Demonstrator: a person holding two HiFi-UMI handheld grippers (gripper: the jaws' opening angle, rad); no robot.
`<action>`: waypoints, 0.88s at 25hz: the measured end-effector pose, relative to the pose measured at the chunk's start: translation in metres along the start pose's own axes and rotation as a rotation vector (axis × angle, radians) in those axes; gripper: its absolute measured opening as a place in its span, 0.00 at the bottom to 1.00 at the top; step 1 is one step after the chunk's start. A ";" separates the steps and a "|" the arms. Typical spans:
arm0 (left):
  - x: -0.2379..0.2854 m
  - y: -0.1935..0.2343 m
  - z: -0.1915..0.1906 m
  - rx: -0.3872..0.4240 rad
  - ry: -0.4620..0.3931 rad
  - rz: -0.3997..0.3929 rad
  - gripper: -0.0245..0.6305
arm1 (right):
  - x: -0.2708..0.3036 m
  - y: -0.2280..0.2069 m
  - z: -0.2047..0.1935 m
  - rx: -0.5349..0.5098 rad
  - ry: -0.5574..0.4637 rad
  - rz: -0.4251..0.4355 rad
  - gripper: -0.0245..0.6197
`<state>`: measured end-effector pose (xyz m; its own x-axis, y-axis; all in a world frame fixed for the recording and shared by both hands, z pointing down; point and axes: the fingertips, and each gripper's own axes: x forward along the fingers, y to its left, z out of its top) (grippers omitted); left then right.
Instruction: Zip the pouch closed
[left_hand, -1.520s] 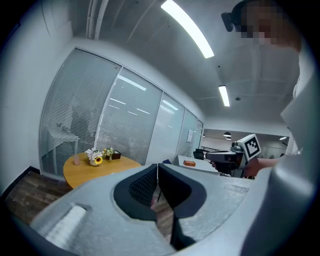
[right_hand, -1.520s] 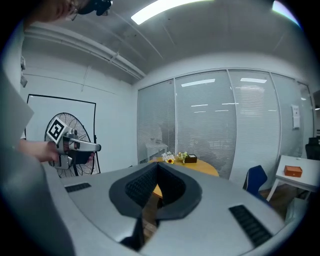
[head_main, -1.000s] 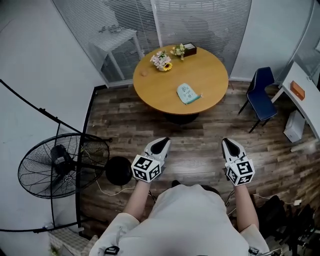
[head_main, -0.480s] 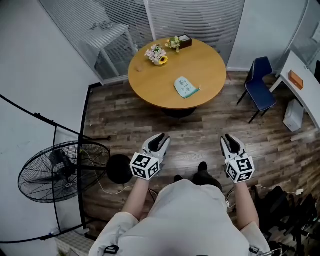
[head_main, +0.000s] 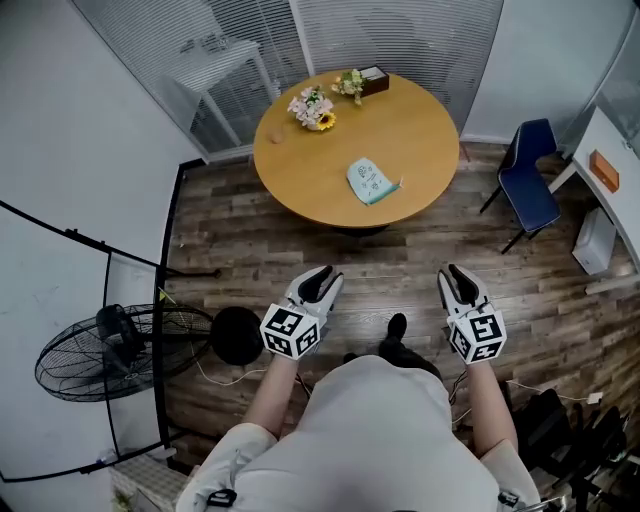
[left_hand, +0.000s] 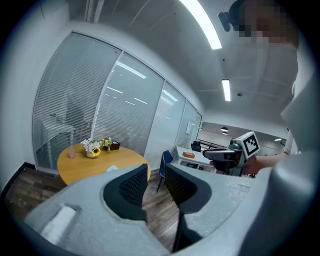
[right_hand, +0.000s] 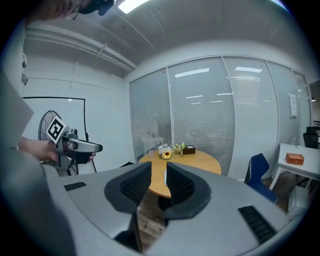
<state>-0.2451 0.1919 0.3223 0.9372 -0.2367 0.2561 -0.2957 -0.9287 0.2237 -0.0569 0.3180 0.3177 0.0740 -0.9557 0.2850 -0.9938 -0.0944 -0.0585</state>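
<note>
Ahead, pale mint pouch (head_main: 372, 182) flat on round table (head_main: 420, 140), left tongs (head_main: 320, 274) just opened apart, right tongs (head_main: 455, 274) spread, both empty.

The person wears a pale short-sleeved shirt (head_main: 375, 430) and a dark shoe (head_main: 397, 325). The left gripper (head_main: 322, 274) and right gripper (head_main: 451, 272) are light grey shells with black ribbed pads (left_hand: 127, 187), each bearing a white cube (head_main: 290, 333) of black square markers. The left jaws have just been opening, with nothing between them.
</note>
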 end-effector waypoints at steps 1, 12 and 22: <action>0.009 0.001 0.001 -0.002 0.003 -0.002 0.20 | 0.007 -0.009 0.001 0.001 0.002 0.004 0.16; 0.104 0.014 0.015 -0.030 0.035 0.067 0.20 | 0.075 -0.098 0.015 -0.024 0.022 0.101 0.16; 0.159 0.025 0.009 -0.092 0.081 0.112 0.20 | 0.116 -0.150 0.008 -0.024 0.065 0.173 0.16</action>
<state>-0.1015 0.1287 0.3598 0.8805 -0.3103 0.3584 -0.4168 -0.8669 0.2734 0.1011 0.2194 0.3518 -0.1034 -0.9370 0.3337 -0.9929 0.0776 -0.0899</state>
